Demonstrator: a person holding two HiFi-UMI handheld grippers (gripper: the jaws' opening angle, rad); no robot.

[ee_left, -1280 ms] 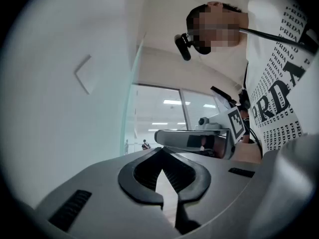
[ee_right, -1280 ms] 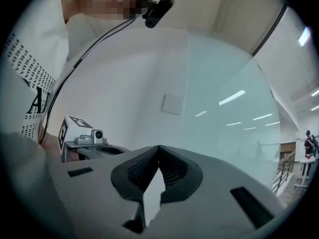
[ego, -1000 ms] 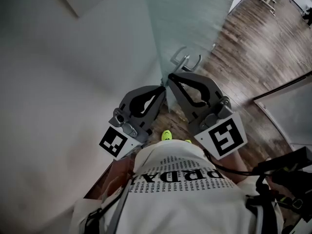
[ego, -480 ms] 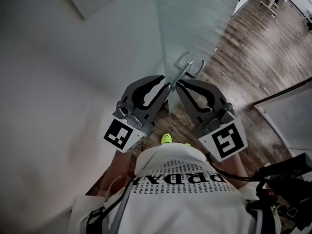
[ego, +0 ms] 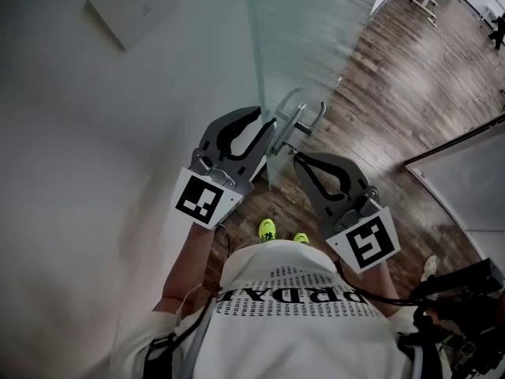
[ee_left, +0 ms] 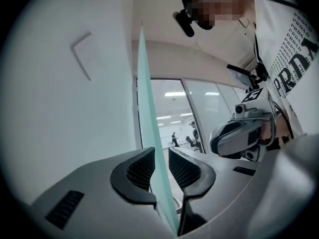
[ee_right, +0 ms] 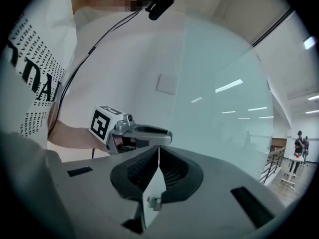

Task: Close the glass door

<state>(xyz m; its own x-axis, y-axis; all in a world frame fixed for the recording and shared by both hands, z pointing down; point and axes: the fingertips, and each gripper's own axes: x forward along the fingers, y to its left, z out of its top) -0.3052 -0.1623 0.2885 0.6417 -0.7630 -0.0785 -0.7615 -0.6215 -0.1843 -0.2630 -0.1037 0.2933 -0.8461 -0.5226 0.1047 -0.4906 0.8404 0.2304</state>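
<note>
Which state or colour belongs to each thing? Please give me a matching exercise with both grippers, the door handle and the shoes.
1. left gripper
2. right gripper
3. door handle
4. shoes

A. neon yellow
B. jaws together, empty
C. metal, on the glass door
D. jaws apart, astride the door's edge

Pairs: 1-D, 2-B, 3-C, 4-A.
The left gripper's jaws have just been opening, with the door's edge between them.

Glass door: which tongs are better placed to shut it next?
Left, probably. The left tongs have just been opening and stand open astride the edge of the glass door; the right tongs are shut, empty, near the handle.
</note>
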